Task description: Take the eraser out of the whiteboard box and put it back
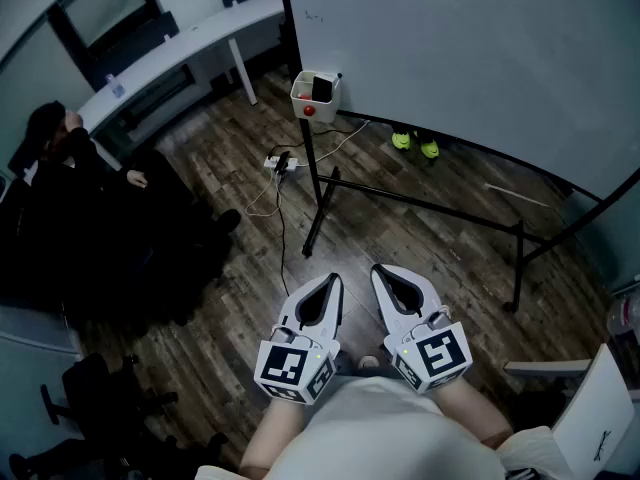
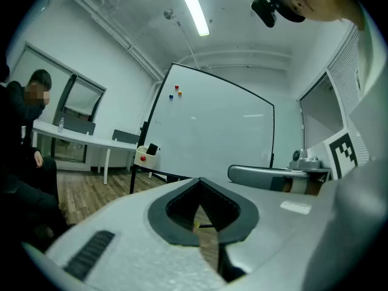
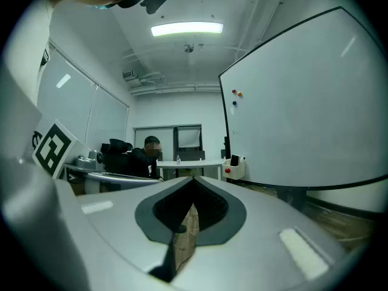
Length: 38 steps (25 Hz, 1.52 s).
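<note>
Left gripper (image 1: 333, 284) and right gripper (image 1: 380, 274) lie nearest, side by side above the wooden floor (image 1: 430, 248), well apart from the whiteboard (image 1: 450, 58). Each gripper's own view shows its jaws pressed together at the tips, with nothing between them.

The eraser (image 1: 322, 89), a dark block, stands in the whiteboard box (image 1: 303, 96). This white box hangs at the lower left corner of the whiteboard and has a red round item (image 1: 309, 111) on its front wall. All three views show box and eraser, untouched by either gripper.

Head view only: a white power strip (image 1: 281, 162) with a cable on the floor by the stand's foot, and two green objects (image 1: 415, 144) under the board's lower edge.

Gripper views only: small coloured magnets (image 2: 176, 91) near the board's upper left corner, and a ceiling light (image 3: 187, 28).

A seated person in dark clothing (image 1: 60, 158) is beside the white desk (image 1: 170, 53).
</note>
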{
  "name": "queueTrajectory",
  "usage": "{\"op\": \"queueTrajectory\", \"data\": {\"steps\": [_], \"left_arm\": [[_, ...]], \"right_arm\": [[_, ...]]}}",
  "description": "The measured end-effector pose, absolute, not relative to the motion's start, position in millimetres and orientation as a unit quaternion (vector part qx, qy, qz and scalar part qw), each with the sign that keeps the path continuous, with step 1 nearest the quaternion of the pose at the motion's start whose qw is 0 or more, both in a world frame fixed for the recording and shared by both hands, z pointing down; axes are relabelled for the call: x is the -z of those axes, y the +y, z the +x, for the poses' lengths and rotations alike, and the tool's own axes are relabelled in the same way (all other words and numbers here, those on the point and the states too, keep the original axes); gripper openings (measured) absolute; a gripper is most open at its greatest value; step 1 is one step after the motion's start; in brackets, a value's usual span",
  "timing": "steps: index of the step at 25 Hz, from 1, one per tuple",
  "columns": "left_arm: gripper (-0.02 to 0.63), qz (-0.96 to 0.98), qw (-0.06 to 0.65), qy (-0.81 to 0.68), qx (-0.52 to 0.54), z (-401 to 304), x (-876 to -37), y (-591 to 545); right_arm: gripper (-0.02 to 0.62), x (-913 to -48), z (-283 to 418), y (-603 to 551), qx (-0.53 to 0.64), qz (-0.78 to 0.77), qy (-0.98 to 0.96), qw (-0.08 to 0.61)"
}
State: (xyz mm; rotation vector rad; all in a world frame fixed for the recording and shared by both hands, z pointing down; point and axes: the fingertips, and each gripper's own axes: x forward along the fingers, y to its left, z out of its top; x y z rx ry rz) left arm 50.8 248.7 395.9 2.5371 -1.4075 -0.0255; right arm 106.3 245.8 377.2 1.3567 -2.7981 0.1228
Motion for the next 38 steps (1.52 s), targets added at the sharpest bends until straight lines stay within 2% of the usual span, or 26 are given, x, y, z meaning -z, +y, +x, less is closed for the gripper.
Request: {"op": "queueTrajectory", "data": {"steps": [21, 38], "left_arm": [[0.004, 0.861, 0.106, -0.498, 0.02, 80, -389, 268], [0.005, 0.853, 0.108, -0.51, 0.022, 61, -386, 234]], "right_arm": [[0.002, -365, 123, 270, -0.031, 0.394, -0.918, -0.006], [0.002, -365, 105, 232, -0.036, 0.387, -0.922, -0.001]]}}
